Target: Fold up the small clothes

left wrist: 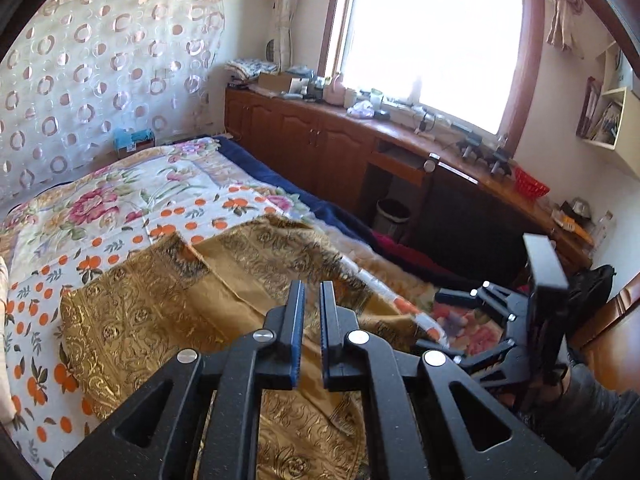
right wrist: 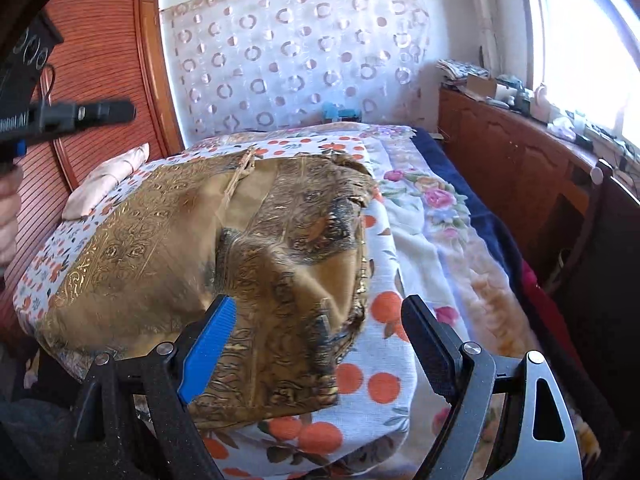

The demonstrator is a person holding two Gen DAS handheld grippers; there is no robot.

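Left wrist view: the left gripper, jaws nearly closed with a narrow gap and nothing between them, hovers over the gold patterned garment spread on the orange-print bedsheet. A red basket sits on the far countertop, contents unclear.

Right wrist view: the right gripper gapes wide and empty above the garment's near edge.

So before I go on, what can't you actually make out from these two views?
- Left wrist view: the near edge of the gold garment is hidden behind the left tool.
- Right wrist view: the garment's near corner is covered by the right tool, and its left edge runs behind the tool's linkage.
- Neither view shows what kind of garment it is.
- Left wrist view: items on the cabinet top are too small and washed out by the window.
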